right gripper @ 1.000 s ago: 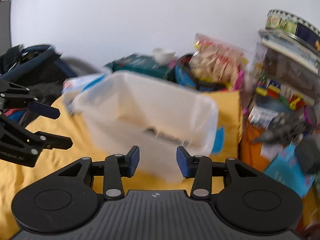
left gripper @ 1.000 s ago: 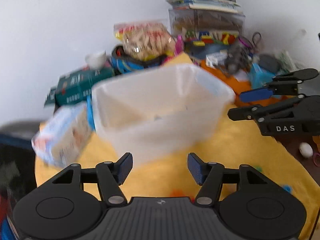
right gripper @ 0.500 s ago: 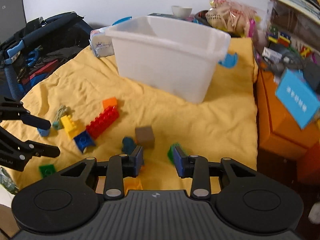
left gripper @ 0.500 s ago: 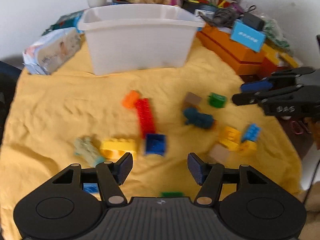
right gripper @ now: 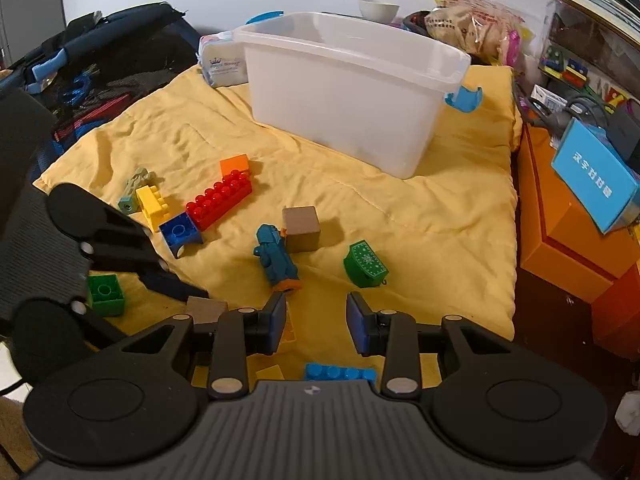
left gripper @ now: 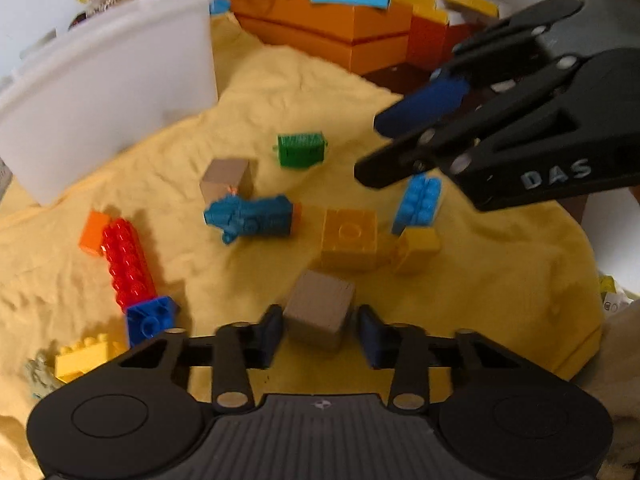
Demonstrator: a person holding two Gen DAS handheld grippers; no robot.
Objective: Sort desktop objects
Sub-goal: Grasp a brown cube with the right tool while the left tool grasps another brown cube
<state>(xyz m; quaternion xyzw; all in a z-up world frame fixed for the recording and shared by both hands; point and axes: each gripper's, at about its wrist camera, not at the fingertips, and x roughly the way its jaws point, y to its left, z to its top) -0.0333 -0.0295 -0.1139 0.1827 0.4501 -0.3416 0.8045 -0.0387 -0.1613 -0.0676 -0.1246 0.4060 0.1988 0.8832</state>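
Toy bricks lie scattered on a yellow cloth (right gripper: 420,216) in front of a white plastic bin (right gripper: 352,88). My left gripper (left gripper: 320,332) is low over the cloth with a brown wooden cube (left gripper: 320,314) between its closing jaws. The left pad is at the cube's side and a thin gap shows at the right pad. My right gripper (right gripper: 318,326) is open and holds nothing. It hovers above a light blue brick (left gripper: 420,204) and a yellow brick (left gripper: 416,248). A red brick (left gripper: 128,264), a teal figure (left gripper: 252,218) and a green chest (left gripper: 302,150) lie further out.
A second brown cube (right gripper: 300,228), an orange-yellow square brick (left gripper: 350,238), blue (right gripper: 180,232), orange (right gripper: 234,164) and green (right gripper: 105,294) bricks lie on the cloth. Orange boxes (right gripper: 560,220) with a blue card stand at the right edge. A dark bag (right gripper: 100,60) sits at the left.
Both views have swung down from the white bin to the bricks. My left gripper has dropped over the brown cube and its jaws have narrowed. The right gripper has come lower beside it.
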